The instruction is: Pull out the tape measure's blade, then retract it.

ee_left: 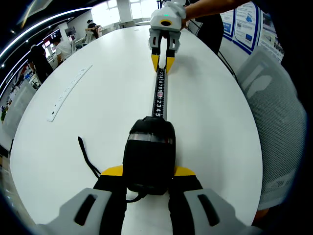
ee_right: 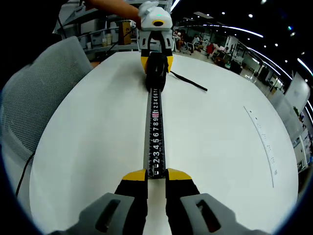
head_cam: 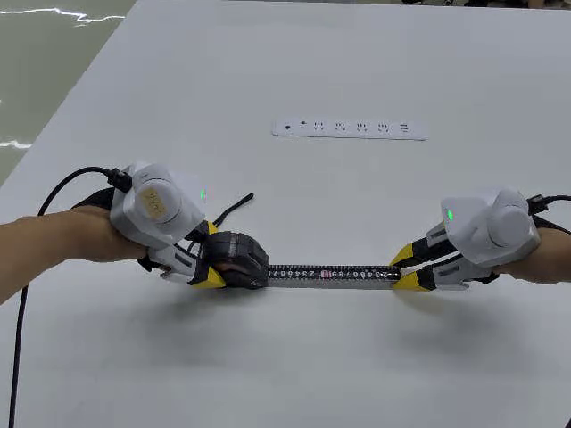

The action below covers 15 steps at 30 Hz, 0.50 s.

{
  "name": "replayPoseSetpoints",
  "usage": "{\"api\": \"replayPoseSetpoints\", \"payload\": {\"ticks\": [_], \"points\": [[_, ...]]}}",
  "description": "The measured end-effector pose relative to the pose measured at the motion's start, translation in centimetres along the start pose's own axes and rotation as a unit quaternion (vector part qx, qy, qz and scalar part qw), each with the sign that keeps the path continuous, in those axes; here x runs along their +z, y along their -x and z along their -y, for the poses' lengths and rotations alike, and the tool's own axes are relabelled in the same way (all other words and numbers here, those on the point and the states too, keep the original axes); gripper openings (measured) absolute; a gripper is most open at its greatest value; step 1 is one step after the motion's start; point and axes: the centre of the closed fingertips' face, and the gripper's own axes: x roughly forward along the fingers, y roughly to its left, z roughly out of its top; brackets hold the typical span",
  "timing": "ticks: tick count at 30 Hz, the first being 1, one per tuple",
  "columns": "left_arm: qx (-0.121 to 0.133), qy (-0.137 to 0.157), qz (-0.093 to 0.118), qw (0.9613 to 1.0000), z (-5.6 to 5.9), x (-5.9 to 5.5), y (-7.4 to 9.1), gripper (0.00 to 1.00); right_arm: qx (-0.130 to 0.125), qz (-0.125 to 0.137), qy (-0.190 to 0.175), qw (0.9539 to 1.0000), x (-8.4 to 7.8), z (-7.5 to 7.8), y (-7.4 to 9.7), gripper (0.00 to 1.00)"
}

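Observation:
A black tape measure case (head_cam: 237, 259) lies on the white table, with my left gripper (head_cam: 207, 259) shut on it; in the left gripper view the case (ee_left: 148, 152) sits between the yellow-tipped jaws. Its black blade (head_cam: 330, 274) with white numbers runs flat across the table to my right gripper (head_cam: 412, 268), which is shut on the blade's end. In the right gripper view the blade (ee_right: 155, 132) stretches from the jaws to the case (ee_right: 156, 68). The case's black wrist strap (head_cam: 230, 209) trails behind it.
A white power strip (head_cam: 348, 128) lies farther back on the table (head_cam: 285, 374). A black cable (head_cam: 36, 232) runs from the left gripper off the table's near left edge. A grey mesh chair (ee_right: 39, 93) stands beside the table.

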Motion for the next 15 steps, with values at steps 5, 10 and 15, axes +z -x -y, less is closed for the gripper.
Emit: {"api": "replayPoseSetpoints", "payload": {"ticks": [5,10,15], "points": [[0.000,0.000,0.000,1.0000,-0.02,-0.05,0.00,0.27,-0.001,-0.001,-0.001,1.0000,0.11,-0.18,0.23,0.12],[-0.001,-0.001,-0.001,1.0000,-0.02,-0.04,-0.02,0.27,-0.001,-0.003,-0.002,1.0000,-0.17,-0.18,0.32,0.12],[-0.002,-0.001,0.000,1.0000,-0.04,-0.06,-0.03,0.27,-0.002,-0.005,-0.003,1.0000,-0.39,-0.16,0.50,0.12]]}}
